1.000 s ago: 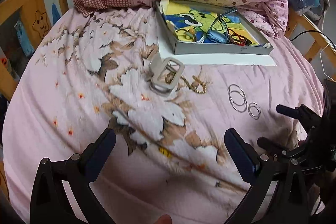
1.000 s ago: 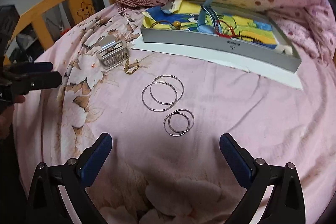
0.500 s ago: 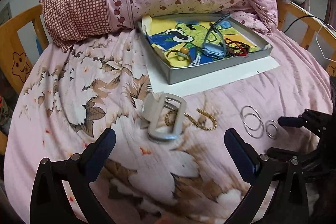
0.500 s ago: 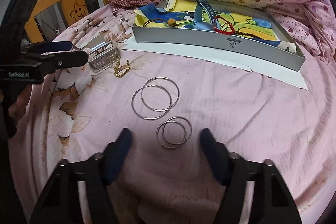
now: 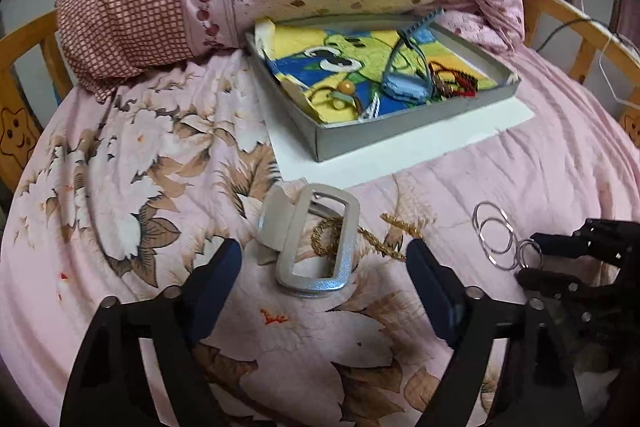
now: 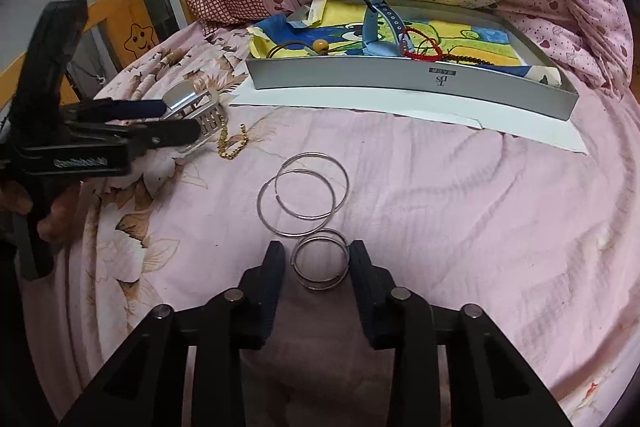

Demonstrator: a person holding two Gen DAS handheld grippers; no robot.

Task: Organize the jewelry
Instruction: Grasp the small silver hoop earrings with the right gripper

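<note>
So my right tool has its fingers closing round the small hoops, not clamped yet, since they lie flat on the bed. Left tool hangs wide open over the silver clip. Grey tray beyond holds a blue strap, beads and a red cord.

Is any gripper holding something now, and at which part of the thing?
The right gripper has its fingers at opposite outer edges of the small rings; whether it grips them cannot be told. The left gripper is open, around the hair clip.
</note>
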